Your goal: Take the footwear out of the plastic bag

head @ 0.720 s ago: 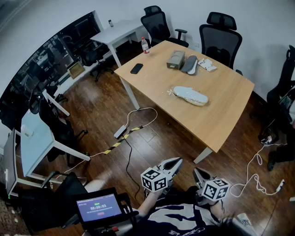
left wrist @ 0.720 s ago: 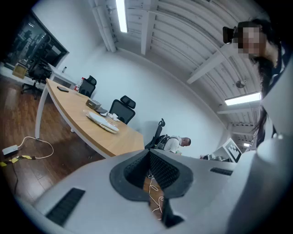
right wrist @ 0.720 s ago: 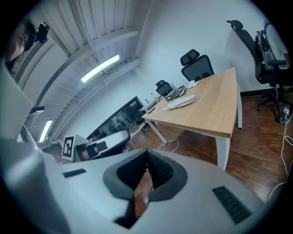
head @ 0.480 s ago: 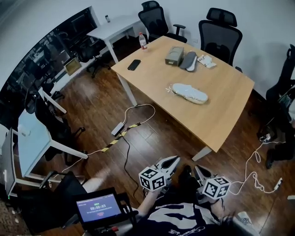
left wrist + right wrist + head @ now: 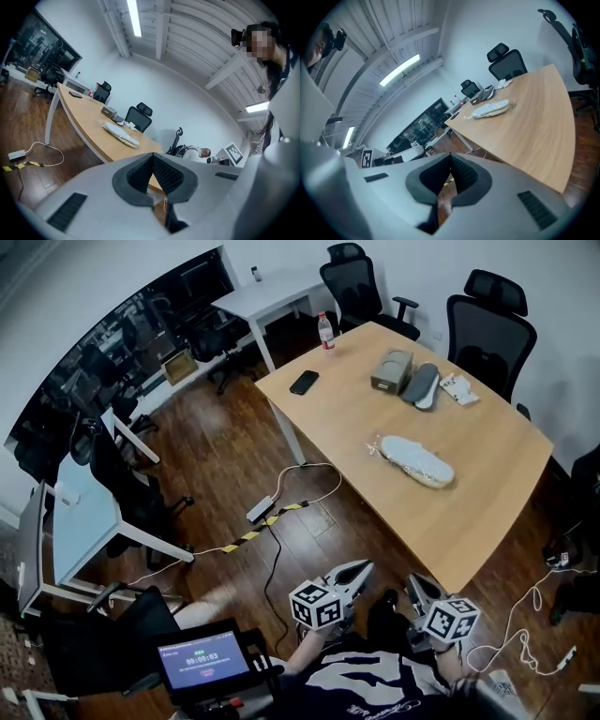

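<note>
Over a dark plank floor trailed with cables, a light wooden table stands among black office chairs, with white desks off to its left. Near the table's middle lies the plastic bag with the pale footwear inside (toe end not discernible), its long axis running upper left to lower right in the head view. The left gripper and right gripper hang short of the table, each with jaws pressed together on nothing.
</note>
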Motion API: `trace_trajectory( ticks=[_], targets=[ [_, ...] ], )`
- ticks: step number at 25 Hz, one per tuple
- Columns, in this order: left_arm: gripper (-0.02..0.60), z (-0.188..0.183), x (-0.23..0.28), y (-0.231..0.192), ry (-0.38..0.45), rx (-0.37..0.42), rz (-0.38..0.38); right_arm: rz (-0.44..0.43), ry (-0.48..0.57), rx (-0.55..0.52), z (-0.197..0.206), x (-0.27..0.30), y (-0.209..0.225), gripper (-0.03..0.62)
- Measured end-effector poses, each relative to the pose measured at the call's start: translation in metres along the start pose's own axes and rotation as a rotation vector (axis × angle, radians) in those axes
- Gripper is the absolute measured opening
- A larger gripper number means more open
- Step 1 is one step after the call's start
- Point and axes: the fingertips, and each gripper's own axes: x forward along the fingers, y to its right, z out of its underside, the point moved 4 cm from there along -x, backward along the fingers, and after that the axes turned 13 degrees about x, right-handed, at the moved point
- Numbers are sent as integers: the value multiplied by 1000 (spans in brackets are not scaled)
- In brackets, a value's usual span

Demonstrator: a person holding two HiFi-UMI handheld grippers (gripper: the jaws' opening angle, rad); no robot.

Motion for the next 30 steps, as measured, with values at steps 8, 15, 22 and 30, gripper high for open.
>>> trace_trajectory(
  ticks=[8, 15, 22, 30],
  targets=[
    [3, -46, 80, -45, 18, 26, -35, -43, 47, 9, -104, 40, 33, -11],
    [3, -53, 120, -62, -58, 34, -68, -98, 15, 53, -135, 56, 63, -11],
    [3, -50, 134, -71, -119, 20, -79, -83, -17, 77, -132, 59, 90, -11],
    [3, -43, 178, -91, -212, 23, -19, -14, 54, 142, -144, 53, 112, -11]
  ],
)
